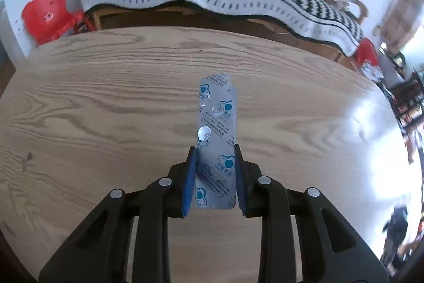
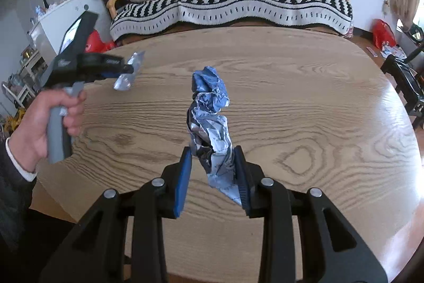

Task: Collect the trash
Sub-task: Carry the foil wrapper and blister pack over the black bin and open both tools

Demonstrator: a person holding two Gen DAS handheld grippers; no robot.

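We held the left gripper nearly closed, its blue pads pinching a flat pill strip above the wooden table. Only the right camera showed our left hand (fingers wrapped round the grey handle). The right gripper was nearly closed on a crumpled wrapper, also lifted above the table.

Bright daylight, right-side table glare, fisheye-warped edges.
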